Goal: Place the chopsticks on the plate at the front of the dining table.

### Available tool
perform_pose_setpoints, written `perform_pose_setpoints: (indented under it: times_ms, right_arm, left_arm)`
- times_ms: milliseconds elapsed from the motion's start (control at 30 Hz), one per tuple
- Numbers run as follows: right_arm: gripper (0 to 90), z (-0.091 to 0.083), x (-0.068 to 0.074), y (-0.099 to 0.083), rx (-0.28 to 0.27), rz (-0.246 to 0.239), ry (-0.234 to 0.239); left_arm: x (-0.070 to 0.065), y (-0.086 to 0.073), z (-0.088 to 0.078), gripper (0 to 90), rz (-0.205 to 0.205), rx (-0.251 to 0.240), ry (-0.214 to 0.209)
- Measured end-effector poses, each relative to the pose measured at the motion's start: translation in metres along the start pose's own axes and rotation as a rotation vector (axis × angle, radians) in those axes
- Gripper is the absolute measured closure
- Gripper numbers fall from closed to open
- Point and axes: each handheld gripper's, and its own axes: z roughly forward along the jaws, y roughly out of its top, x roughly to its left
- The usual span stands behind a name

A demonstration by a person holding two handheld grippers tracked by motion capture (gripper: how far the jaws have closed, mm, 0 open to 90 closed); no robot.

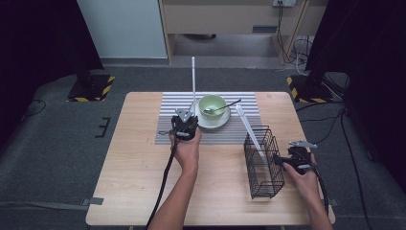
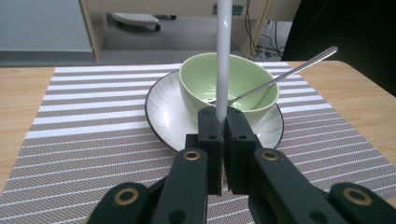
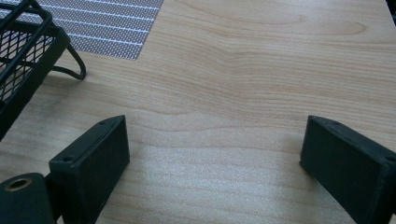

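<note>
One thin white rod (image 2: 223,56) stands pinched in my left tongs (image 2: 223,122), just before the green bowl (image 2: 229,84). It looks light, stiff and slick, so I grip low; my right tongs (image 3: 212,154) gape wide, holding nothing.

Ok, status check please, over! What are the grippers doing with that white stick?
Left gripper shut on white stick, held upright before green bowl. Right gripper open over bare table, beside wire basket. Nothing in the way.

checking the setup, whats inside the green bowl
A spoon lies in the bowl, handle over the rim. The white stick held by the left gripper covers part of the inside.
</note>
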Motion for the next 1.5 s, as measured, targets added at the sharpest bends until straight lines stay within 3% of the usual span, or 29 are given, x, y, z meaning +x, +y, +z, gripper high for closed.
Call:
perform_pose_setpoints:
  times_ms: [267, 567, 767, 1500]
  right_arm:
    - [8.0, 0.0, 0.0, 0.0, 0.0, 0.0, 0.001]
    - [8.0, 0.0, 0.0, 0.0, 0.0, -0.001, 0.001]
    - [8.0, 0.0, 0.0, 0.0, 0.0, -0.001, 0.001]
    - [7.9, 0.0, 0.0, 0.0, 0.001, -0.004, 0.005]
  left_arm:
    - [-0.003, -0.007, 0.011, 86.5, 0.01, 0.052, 0.011]
    - [-0.005, -0.012, 0.02, 86.4, -0.019, 0.084, 0.009]
    - [-0.005, -0.015, 0.024, 86.4, -0.013, 0.105, 0.016]
    - [-0.001, -0.024, 0.026, 86.2, -0.055, 0.125, 0.021]
